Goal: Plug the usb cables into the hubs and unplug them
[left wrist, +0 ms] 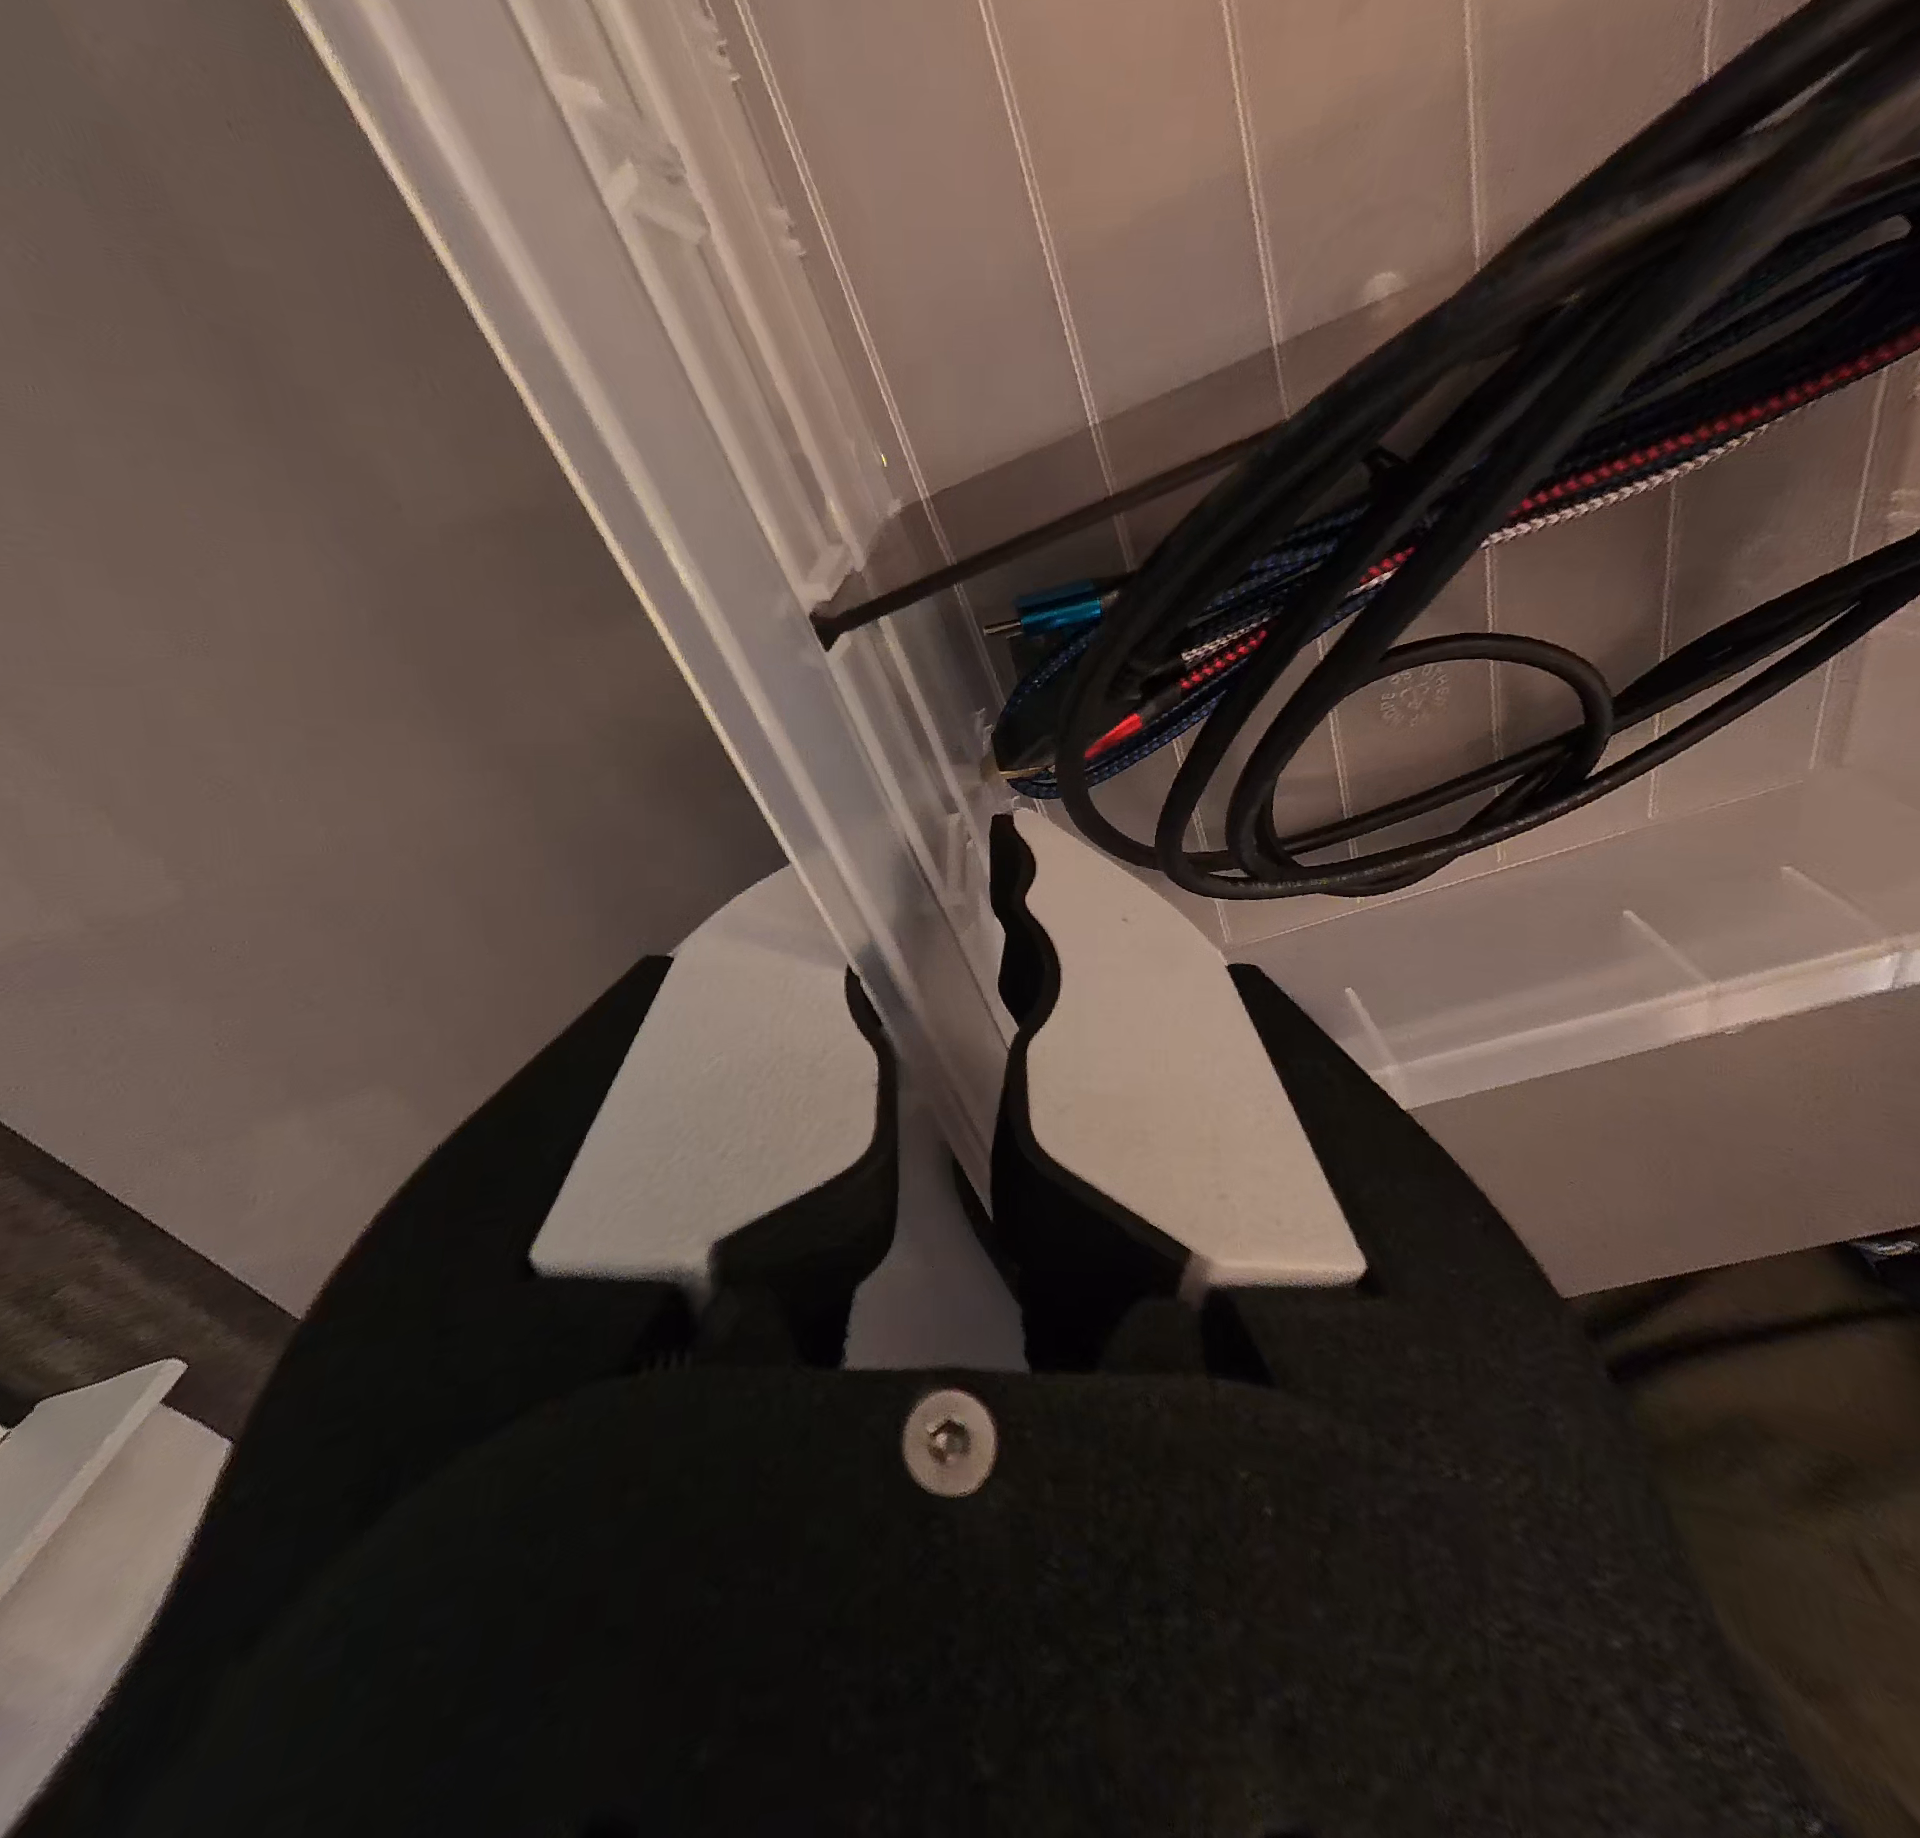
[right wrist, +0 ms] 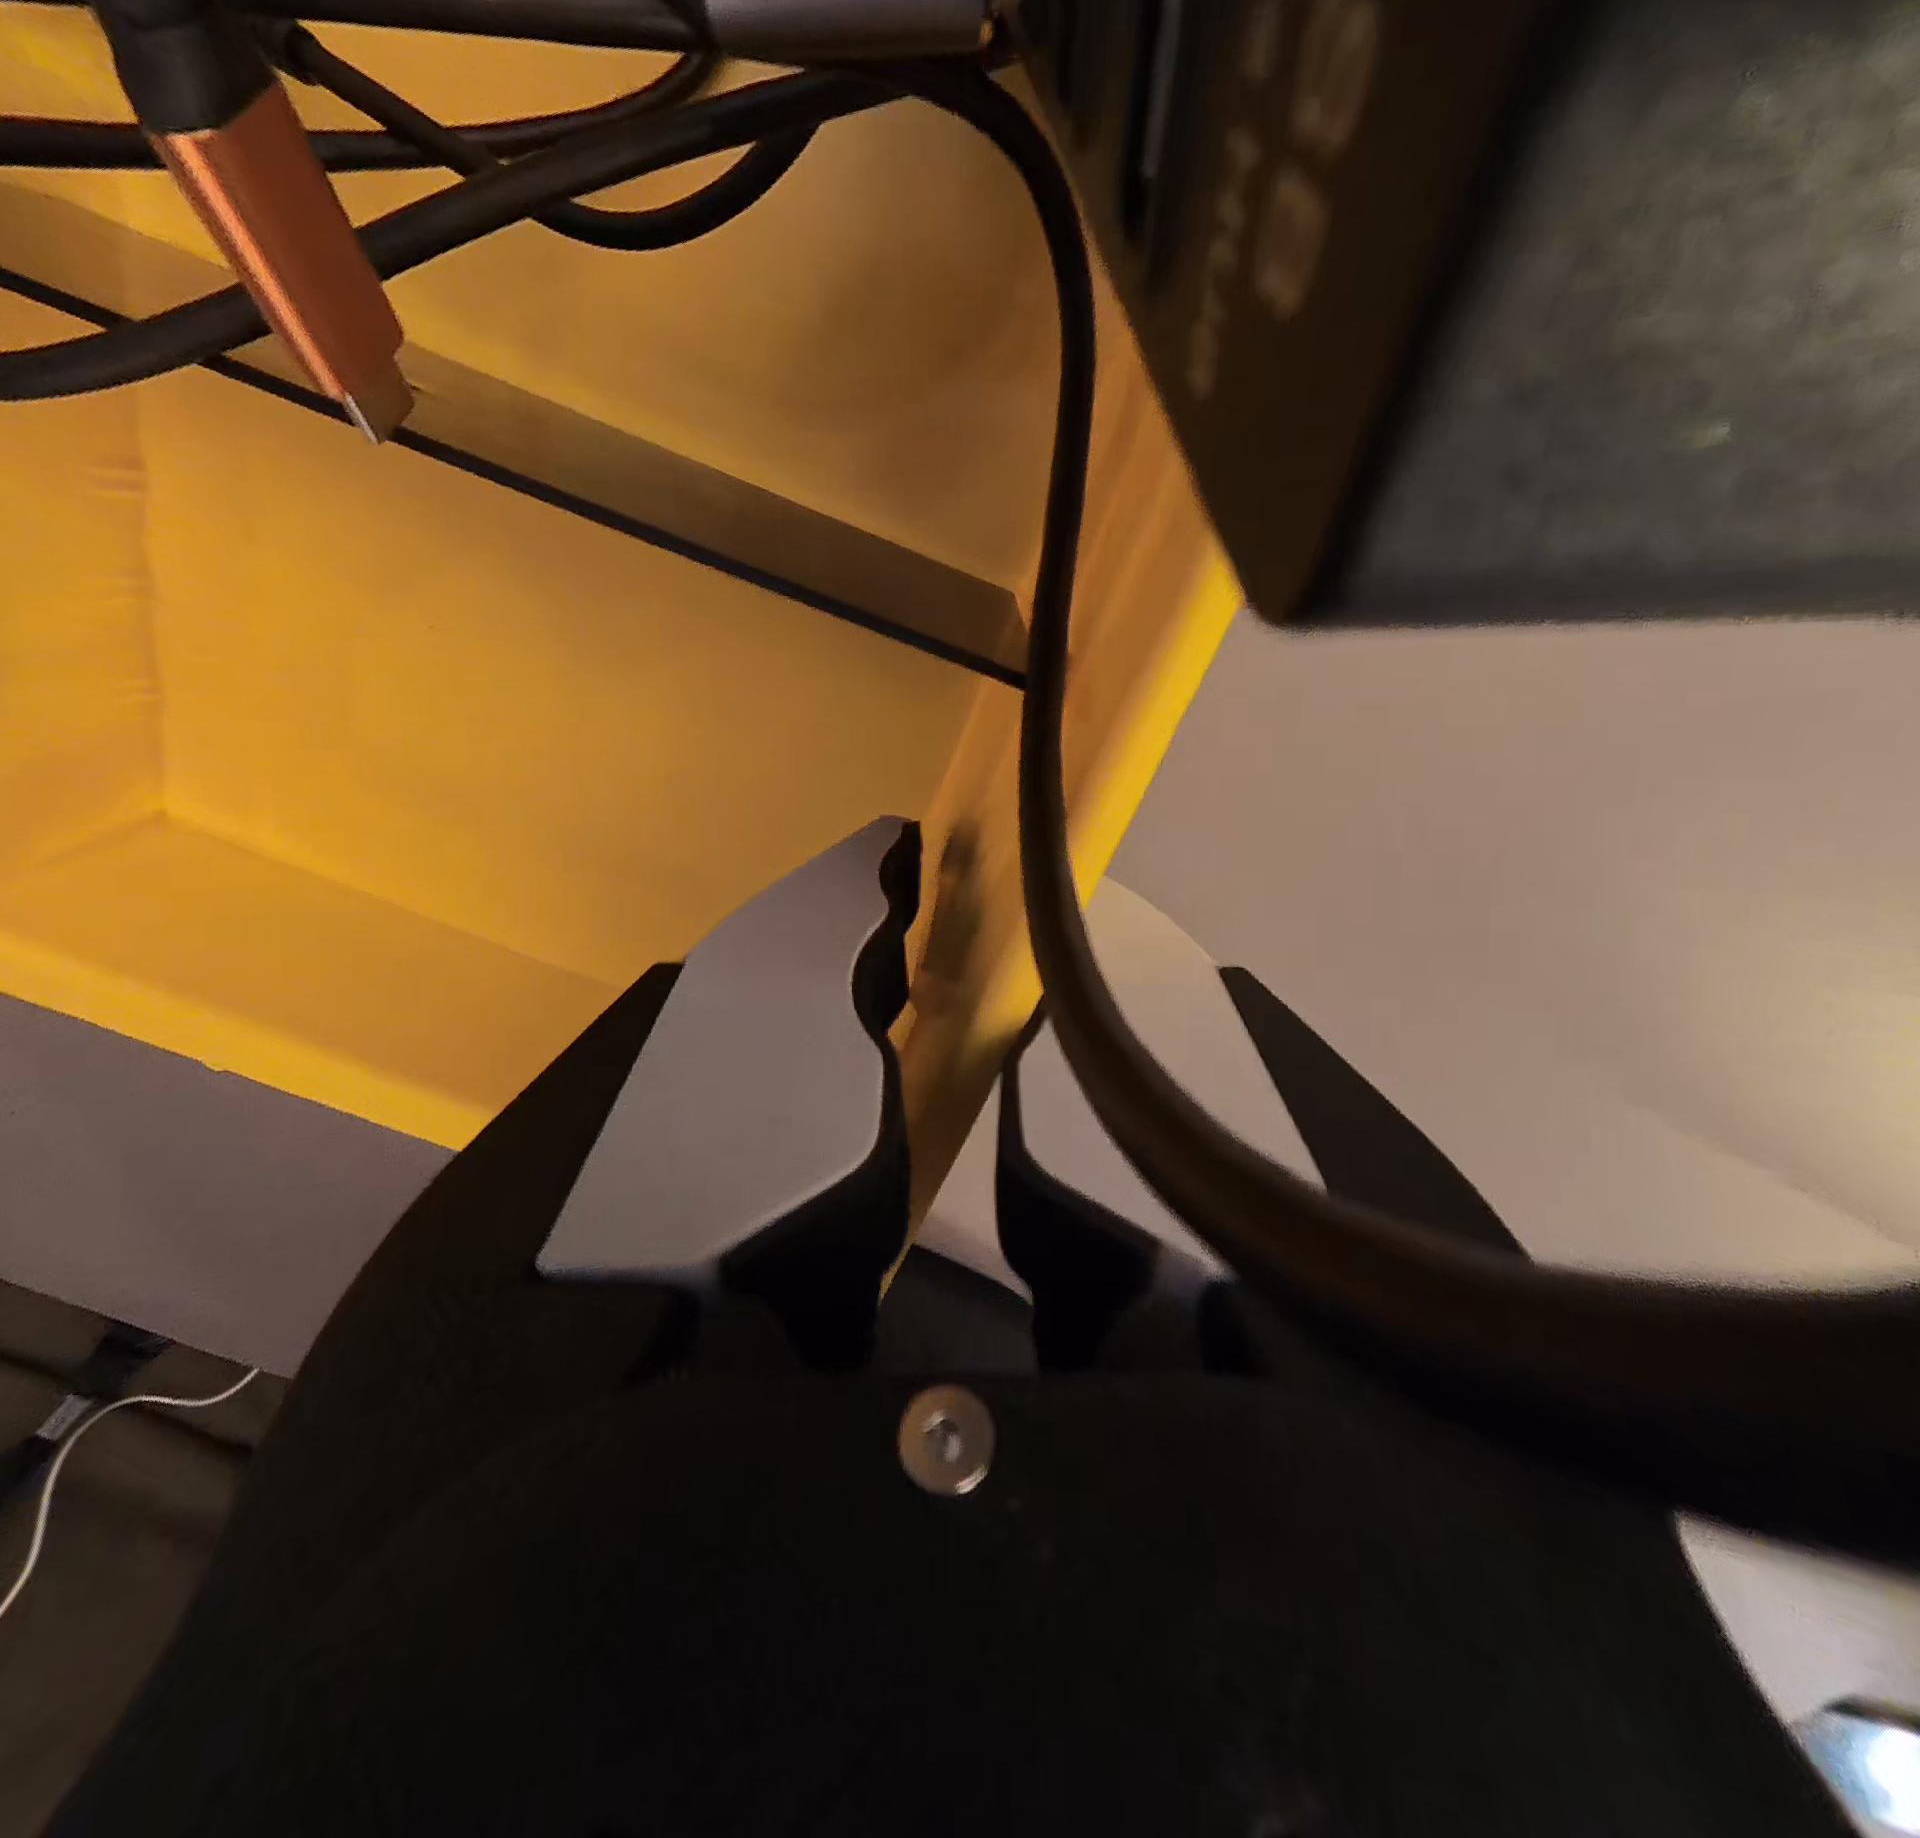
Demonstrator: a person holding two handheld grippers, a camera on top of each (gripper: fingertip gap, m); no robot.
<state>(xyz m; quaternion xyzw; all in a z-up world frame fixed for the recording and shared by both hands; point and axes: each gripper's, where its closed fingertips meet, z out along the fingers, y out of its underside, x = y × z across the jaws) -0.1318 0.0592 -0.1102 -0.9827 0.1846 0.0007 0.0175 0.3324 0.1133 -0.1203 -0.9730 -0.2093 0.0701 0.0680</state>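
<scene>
Left gripper (left wrist: pixel 940 967) clamped on clear bin (left wrist: pixel 748 500) wall, cables (left wrist: pixel 1382 583) heaped inside (ends cut off). Right gripper (right wrist: pixel 961 967) pinching yellow box (right wrist: pixel 499 666) wall; blurry dark hub (right wrist: pixel 1455 261) crowding above, black cable (right wrist: pixel 1060 562) draped over rim.

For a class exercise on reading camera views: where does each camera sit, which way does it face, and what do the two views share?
Left wrist view: on the left gripper, facing along its fingers, which pinch the clear bin wall; cables inside.
Right wrist view: on the right gripper, pinching the yellow bin wall; black cable drapes over.
Shared: no object for certain; both show white tabletop.
</scene>
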